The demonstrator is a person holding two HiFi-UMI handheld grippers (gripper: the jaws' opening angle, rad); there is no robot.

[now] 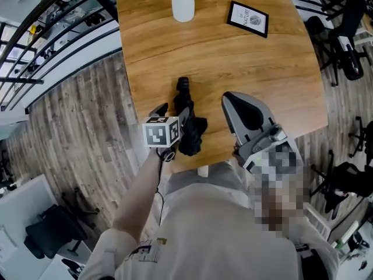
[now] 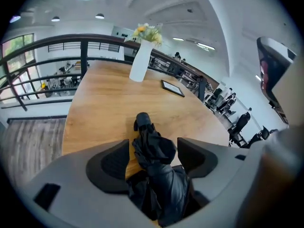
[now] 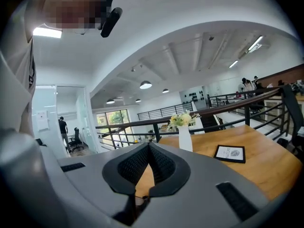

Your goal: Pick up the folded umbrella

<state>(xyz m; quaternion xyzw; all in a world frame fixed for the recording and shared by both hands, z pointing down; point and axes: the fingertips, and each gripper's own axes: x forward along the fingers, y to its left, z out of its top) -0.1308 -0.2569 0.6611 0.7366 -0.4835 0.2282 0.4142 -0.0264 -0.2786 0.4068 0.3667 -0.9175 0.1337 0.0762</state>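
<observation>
A black folded umbrella (image 1: 190, 132) lies on the wooden table (image 1: 233, 63) near its front edge, handle end pointing away from me. My left gripper (image 1: 173, 112) is down over it, jaws open, one on each side. In the left gripper view the umbrella (image 2: 153, 167) fills the gap of the left gripper (image 2: 153, 146); bare table shows between it and the left pad, and the right pad is very close to the fabric. My right gripper (image 1: 228, 98) hovers to the right of the umbrella, apart from it. The right gripper (image 3: 148, 145) is shut with nothing in it.
At the table's far side stand a white vase with flowers (image 1: 183, 3) and a small black picture frame (image 1: 247, 18). A black railing (image 1: 52, 16) runs behind the table to the left. Office chairs (image 1: 344, 45) stand to the right on the wood floor.
</observation>
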